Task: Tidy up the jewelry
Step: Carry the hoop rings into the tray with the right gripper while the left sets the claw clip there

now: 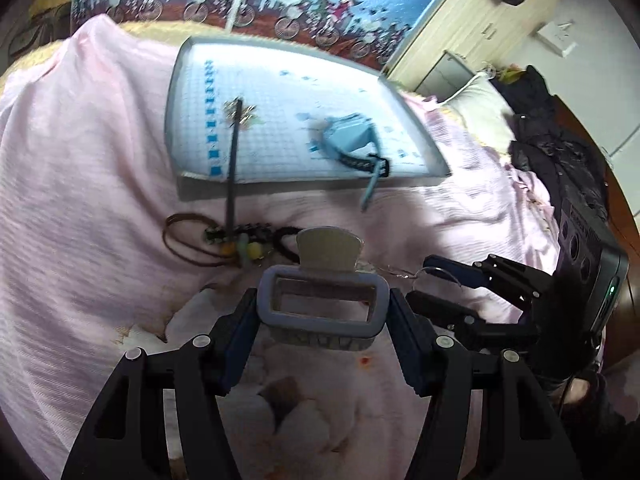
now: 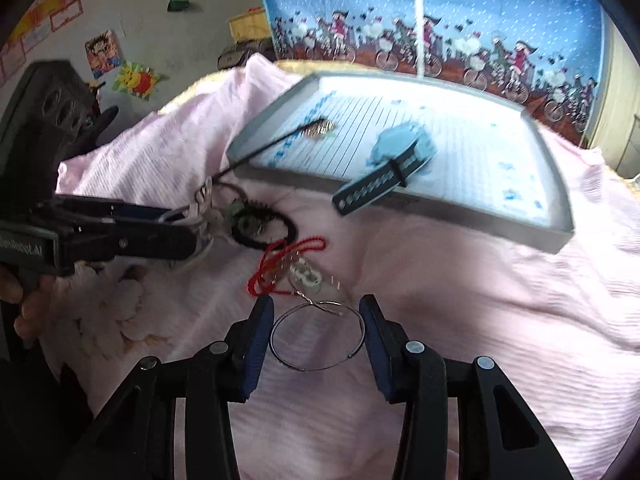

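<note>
Grey clip [image 1: 322, 307] between left gripper [image 1: 322, 320] fingers [image 1: 236, 332], level above pink sheet [image 1: 80, 200].

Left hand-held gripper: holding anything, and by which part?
Yes. The left hand-held gripper is shut on a grey hair claw clip, its fingers pressing the two outer ends of the rectangular frame.

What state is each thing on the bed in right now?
left gripper: shut on a grey-framed hair clip.
right gripper: open, fingers either side of a silver hoop lying flat.
tray: tilted on the blanket.
blue watch: in the tray, strap end over the rim.
red cord: loose on the blanket.
</note>
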The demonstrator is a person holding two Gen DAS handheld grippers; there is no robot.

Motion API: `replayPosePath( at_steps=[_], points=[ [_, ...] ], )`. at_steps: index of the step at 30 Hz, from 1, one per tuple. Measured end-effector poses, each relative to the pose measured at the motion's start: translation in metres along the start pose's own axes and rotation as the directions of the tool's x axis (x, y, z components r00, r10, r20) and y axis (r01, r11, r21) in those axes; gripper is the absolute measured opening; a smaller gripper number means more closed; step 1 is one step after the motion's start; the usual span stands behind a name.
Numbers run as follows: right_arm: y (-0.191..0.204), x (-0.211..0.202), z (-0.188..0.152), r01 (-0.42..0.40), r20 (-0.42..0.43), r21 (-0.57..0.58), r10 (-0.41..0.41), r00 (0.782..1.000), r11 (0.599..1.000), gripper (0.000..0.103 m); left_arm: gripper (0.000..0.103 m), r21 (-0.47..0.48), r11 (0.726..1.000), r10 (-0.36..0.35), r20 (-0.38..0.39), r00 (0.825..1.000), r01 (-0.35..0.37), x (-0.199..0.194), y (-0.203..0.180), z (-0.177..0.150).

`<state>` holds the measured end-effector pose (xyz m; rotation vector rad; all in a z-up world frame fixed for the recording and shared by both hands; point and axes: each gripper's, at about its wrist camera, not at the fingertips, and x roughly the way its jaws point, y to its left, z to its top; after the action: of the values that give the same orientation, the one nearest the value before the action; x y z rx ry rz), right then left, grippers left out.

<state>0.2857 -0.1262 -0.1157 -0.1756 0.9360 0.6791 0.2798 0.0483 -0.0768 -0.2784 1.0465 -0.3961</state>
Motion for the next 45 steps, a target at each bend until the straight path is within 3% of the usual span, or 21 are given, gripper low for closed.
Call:
replayPosePath(
  at_steps=[8, 14, 18, 24, 32, 45],
  points=[
    [-0.012, -0.031, 0.009, -0.004, 0.127, 0.052, -0.003, 0.992, 0.999, 0.042, 0.057, -0.004, 0.999, -0.041, 0.112, 0.993, 0.041, -0.013, -0.005, 0.006],
    [-0.031, -0.044, 0.026, 0.014, 0.256, 0.125, -0.046, 0.966, 0.992, 0.042, 0.057, 0.031, 0.999, 0.012, 0.251, 0.968, -0.021, -0.015, -0.018, 0.027],
    [-0.049, -0.039, 0.053, 0.045, 0.321, 0.134, -0.086, 0.943, 0.990, 0.042, 0.057, 0.017, 1.000, 0.008, 0.225, 0.974, -0.012, 0.018, -0.022, 0.052],
    [-0.083, -0.001, 0.073, 0.018, 0.277, 0.181, -0.068, 0.958, 0.983, 0.042, 0.057, -0.043, 0.997, 0.066, 0.152, 0.986, -0.060, 0.055, 0.008, 0.074],
    [-0.080, 0.050, 0.082, 0.009, 0.186, 0.153, -0.038, 0.982, 0.988, 0.042, 0.057, -0.099, 0.994, 0.065, 0.140, 0.988, -0.052, 0.068, 0.047, 0.090],
    [-0.101, 0.071, 0.090, 0.061, 0.192, 0.180, -0.096, 0.977, 0.982, 0.042, 0.057, -0.078, 0.994, 0.089, 0.175, 0.981, -0.076, 0.086, 0.055, 0.111]
  ],
)
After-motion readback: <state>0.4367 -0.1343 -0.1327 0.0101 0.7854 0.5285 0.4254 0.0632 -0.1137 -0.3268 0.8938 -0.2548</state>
